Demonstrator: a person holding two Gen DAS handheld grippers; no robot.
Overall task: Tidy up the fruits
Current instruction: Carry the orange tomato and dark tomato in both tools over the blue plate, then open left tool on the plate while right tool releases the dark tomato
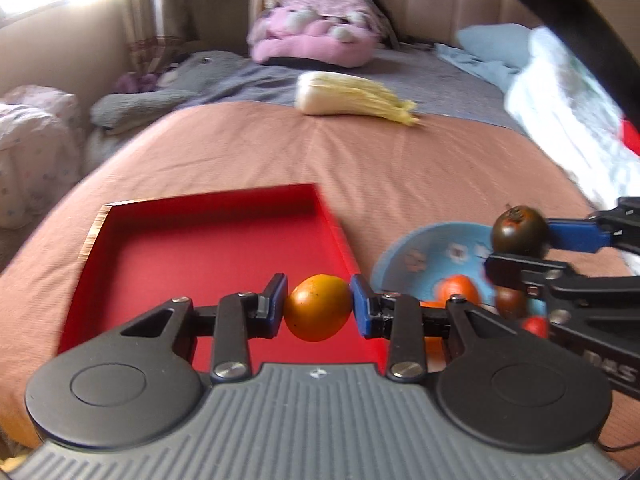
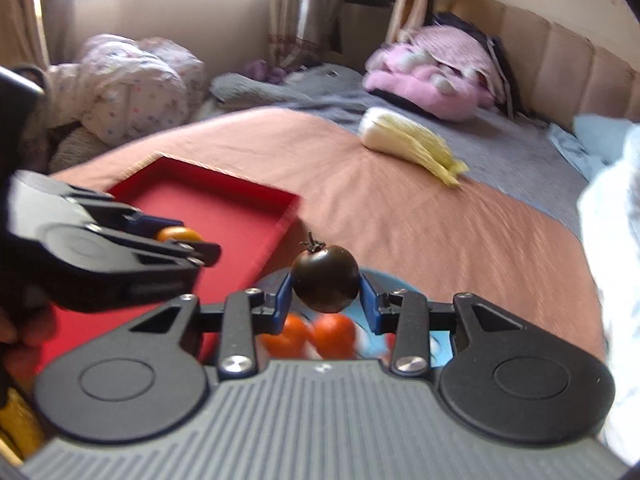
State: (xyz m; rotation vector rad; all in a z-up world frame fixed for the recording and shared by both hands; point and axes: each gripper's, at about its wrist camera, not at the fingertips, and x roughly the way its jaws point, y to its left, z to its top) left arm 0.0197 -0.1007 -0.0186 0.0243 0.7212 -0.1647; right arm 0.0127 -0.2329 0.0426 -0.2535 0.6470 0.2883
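Observation:
My left gripper [image 1: 319, 307] is shut on an orange-yellow tomato [image 1: 318, 307] and holds it above the right edge of the red tray [image 1: 200, 256]. My right gripper [image 2: 326, 285] is shut on a dark brown tomato [image 2: 325, 279] with a stem, held above the blue bowl [image 1: 424, 256]. The bowl holds orange fruits [image 2: 320, 334], a dark one [image 1: 510, 302] and a red one [image 1: 536, 326]. In the left wrist view the right gripper [image 1: 520, 246] shows at the right with its dark tomato [image 1: 519, 231]. In the right wrist view the left gripper [image 2: 188, 242] shows at the left over the tray [image 2: 224, 216].
All stands on a bed with a pinkish-brown sheet [image 1: 400, 168]. A pale napa cabbage [image 1: 352, 96] lies farther back. Pink plush bedding [image 1: 316, 28] and a grey blanket lie behind it. White and blue bedding [image 1: 568, 112] is at the right, a floral quilt [image 2: 132, 84] at the left.

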